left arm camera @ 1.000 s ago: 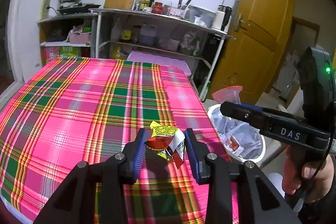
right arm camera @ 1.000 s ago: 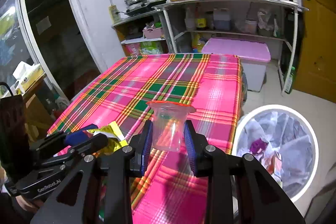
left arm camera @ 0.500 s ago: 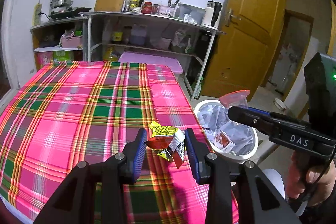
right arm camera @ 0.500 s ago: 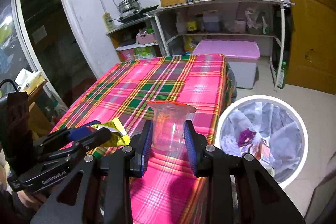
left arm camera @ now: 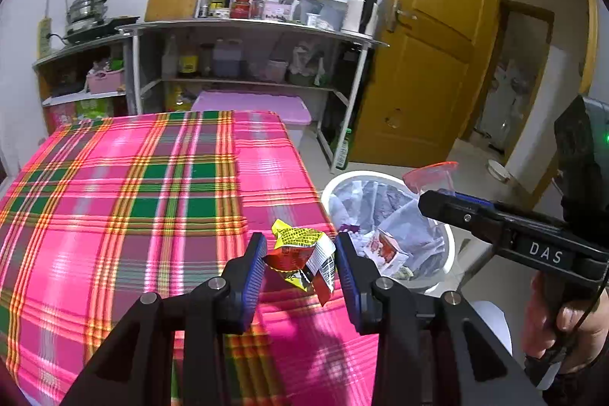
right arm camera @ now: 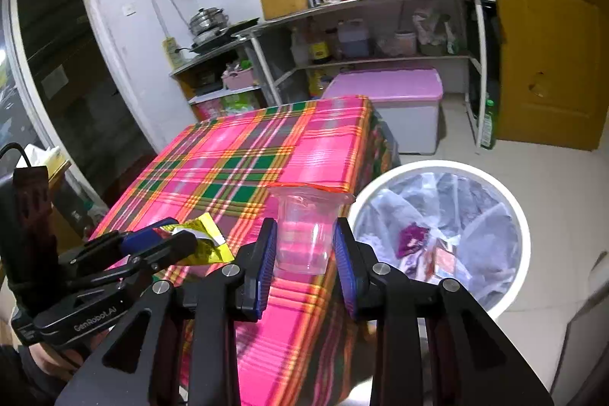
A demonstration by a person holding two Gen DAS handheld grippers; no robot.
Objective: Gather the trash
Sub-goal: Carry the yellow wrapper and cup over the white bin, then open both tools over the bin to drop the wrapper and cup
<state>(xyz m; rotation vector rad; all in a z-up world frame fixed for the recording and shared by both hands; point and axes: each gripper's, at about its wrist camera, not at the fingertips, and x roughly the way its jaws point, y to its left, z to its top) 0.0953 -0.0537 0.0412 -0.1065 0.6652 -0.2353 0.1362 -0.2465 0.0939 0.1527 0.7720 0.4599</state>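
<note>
My left gripper is shut on a crumpled yellow and red snack wrapper and holds it above the right edge of the plaid table. My right gripper is shut on a clear plastic cup with an orange rim, held upright above the table's corner. The white trash bin, lined with a bag and holding several bits of trash, stands on the floor right of the table. In the left wrist view the bin lies just beyond the wrapper, with the right gripper and cup over it.
A metal shelf rack with bottles and jars stands against the far wall. A pink-lidded storage box sits on the floor behind the table. A yellow door is at the right. Tiled floor surrounds the bin.
Both grippers have moved right towards the bin, each with its load still held. The bin now looks larger and nearer in both views.
</note>
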